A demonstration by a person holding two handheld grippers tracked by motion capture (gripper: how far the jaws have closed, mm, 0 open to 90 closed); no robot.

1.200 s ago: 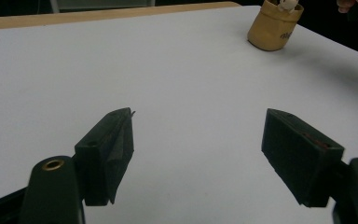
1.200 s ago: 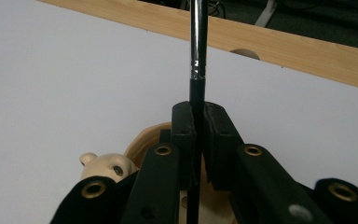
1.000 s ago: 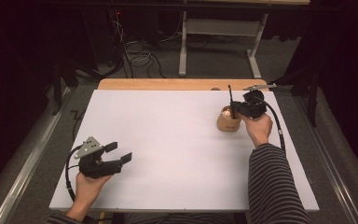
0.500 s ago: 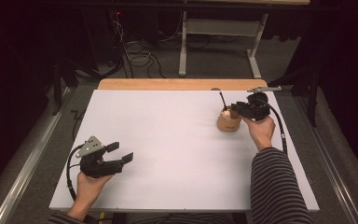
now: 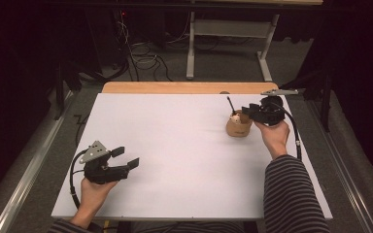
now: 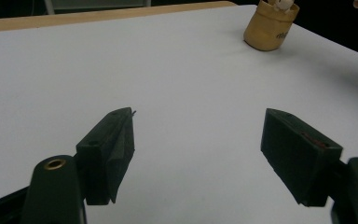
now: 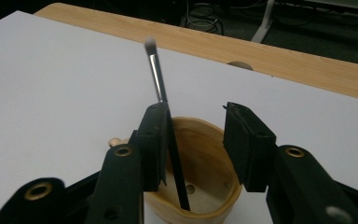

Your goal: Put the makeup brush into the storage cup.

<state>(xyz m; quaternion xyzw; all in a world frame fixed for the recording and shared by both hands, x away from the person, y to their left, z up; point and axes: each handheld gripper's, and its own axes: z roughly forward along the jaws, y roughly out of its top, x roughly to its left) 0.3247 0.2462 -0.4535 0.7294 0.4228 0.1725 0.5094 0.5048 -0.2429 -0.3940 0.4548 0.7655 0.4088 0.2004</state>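
fig. — right gripper [image 7: 193, 140]: jaws just been opening, brush [image 7: 161, 100] released into wooden cup [image 7: 205, 182] at table's far right | left gripper [image 5: 126, 158]: open, idle | risk: brush seemingly rests against your left jaw; withdrawing sideways may tip cup

A small tan wooden cup [image 5: 238, 127] stands upright at right of center in the high view. 1 thin black brush [image 7: 168, 135] stands in it, leaning, pale bristle tip up.
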